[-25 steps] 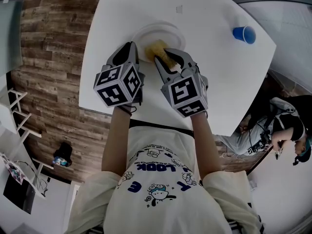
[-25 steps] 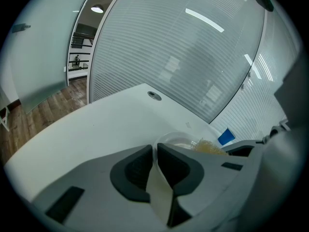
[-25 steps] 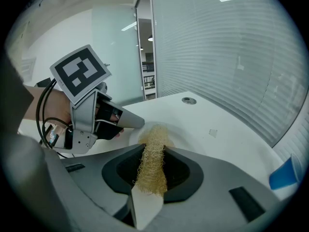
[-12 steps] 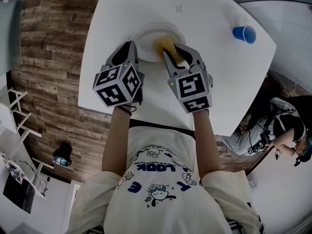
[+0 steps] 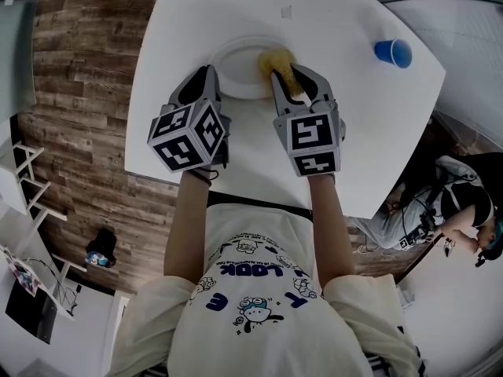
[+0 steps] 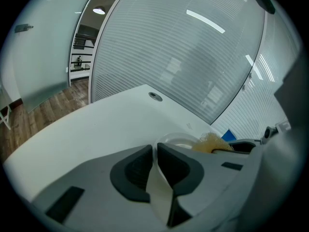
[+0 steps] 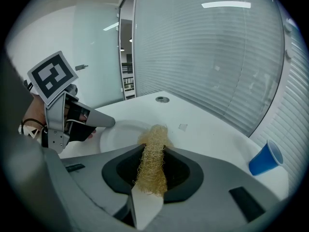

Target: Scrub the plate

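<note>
A white plate [image 5: 240,67] lies on the white table [image 5: 354,124]. My left gripper [image 5: 211,75] is at the plate's left rim, and its jaws are closed on the rim [image 6: 170,140]. My right gripper [image 5: 288,75] is shut on a yellow fibrous scrubber [image 5: 277,61], which rests on the right part of the plate. In the right gripper view the scrubber [image 7: 152,156] stands pinched between the pads, its tip over the plate [image 7: 120,132], with the left gripper [image 7: 99,121] at the rim.
A blue cup [image 5: 393,53] stands on the table at the far right, also in the right gripper view [image 7: 264,158]. A round grommet [image 7: 162,99] and a small tag [image 7: 182,126] lie beyond the plate. Wood floor lies left of the table; a person [image 5: 452,203] sits at the right.
My right gripper has carried the scrubber to the right across the plate, from its middle to its right side. The left gripper and plate have stayed still.
</note>
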`<move>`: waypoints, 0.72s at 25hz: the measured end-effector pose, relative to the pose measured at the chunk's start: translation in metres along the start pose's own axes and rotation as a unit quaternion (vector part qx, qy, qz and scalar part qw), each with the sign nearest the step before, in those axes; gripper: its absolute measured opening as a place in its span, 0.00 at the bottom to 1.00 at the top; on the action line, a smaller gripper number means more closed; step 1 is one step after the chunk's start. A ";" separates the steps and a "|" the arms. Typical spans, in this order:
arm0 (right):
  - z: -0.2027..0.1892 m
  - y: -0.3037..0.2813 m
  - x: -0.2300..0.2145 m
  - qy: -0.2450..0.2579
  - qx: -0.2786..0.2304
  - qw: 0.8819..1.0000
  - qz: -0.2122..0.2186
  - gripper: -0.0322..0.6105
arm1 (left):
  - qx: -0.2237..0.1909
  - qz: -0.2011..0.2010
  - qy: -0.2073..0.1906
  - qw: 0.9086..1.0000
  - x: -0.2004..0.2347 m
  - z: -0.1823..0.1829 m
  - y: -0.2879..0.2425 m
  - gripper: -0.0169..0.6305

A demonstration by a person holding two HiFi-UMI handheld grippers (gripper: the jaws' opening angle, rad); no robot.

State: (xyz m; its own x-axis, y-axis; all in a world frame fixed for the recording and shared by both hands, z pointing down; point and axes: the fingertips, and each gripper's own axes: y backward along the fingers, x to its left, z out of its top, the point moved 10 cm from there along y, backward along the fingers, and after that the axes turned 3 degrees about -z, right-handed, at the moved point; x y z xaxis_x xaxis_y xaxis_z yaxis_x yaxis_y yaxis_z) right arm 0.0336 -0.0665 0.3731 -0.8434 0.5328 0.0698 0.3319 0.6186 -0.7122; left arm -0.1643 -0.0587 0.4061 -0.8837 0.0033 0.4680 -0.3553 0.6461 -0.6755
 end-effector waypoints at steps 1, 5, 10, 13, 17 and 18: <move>0.000 0.000 -0.001 0.001 0.000 1.000 -0.004 0.22 | 0.000 0.001 -0.001 1.000 0.000 0.000 0.000 0.12; -0.001 0.003 -0.004 -0.004 -0.001 1.000 -0.019 0.22 | -0.002 0.004 0.000 1.000 -0.001 -0.001 0.000 0.12; -0.001 0.006 -0.006 -0.007 -0.005 0.999 -0.035 0.22 | -0.003 0.006 0.002 1.000 -0.002 0.000 0.001 0.12; -0.002 0.008 -0.009 -0.005 -0.009 0.999 -0.049 0.22 | -0.004 0.009 0.002 1.000 -0.002 -0.001 0.000 0.12; -0.005 0.010 -0.015 -0.028 -0.012 0.998 -0.059 0.22 | -0.004 0.007 0.002 1.000 -0.002 -0.001 -0.001 0.12; -0.005 0.010 -0.015 -0.033 -0.012 0.998 -0.061 0.22 | -0.004 0.006 0.002 1.000 -0.002 -0.001 -0.002 0.12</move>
State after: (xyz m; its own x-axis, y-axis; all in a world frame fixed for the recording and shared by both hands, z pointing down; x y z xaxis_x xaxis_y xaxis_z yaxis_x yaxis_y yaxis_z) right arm 0.0522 -0.0656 0.3684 -0.9035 0.4147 0.1084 0.2350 0.6907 -0.6839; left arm -0.1613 -0.0586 0.4069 -0.8870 0.0137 0.4615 -0.3421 0.6518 -0.6769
